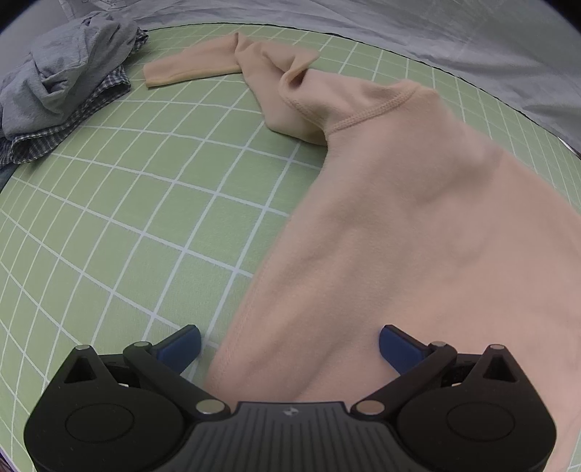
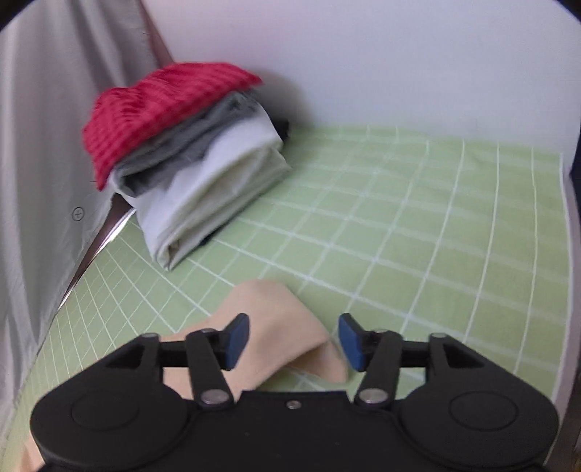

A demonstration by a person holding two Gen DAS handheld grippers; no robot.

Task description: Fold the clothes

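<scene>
From your left wrist camera, your left gripper [image 1: 289,346] stands wide apart, its blue pads [image 1: 181,345] holding nothing. The peach top [image 1: 417,236] lies on the green grid mat [image 1: 127,218], and its hem edge runs up between the jaws without touching either pad. Beyond the top's collar, one sleeve [image 1: 192,70] stretches flat across the mat toward the crumpled grey garment [image 1: 69,61]. That grey garment sits on a checked cloth [image 1: 65,134] at the mat's far corner, well apart from the peach top. A grey sheet [image 1: 454,32] hangs behind the mat's far edge.

From your right wrist camera, your right gripper [image 2: 294,343] is also spread wide and grips nothing. A corner of the peach top [image 2: 276,326] lies on the mat [image 2: 435,225] between the pads [image 2: 350,341], nearer the pad on the picture's left. Farther along the mat from the top, a folded stack [image 2: 189,163] rests against the white wall [image 2: 363,54]: a red knit [image 2: 159,98] on top, grey beneath, pale cloth lowest. A grey curtain [image 2: 36,145] hangs beside the stack.
</scene>
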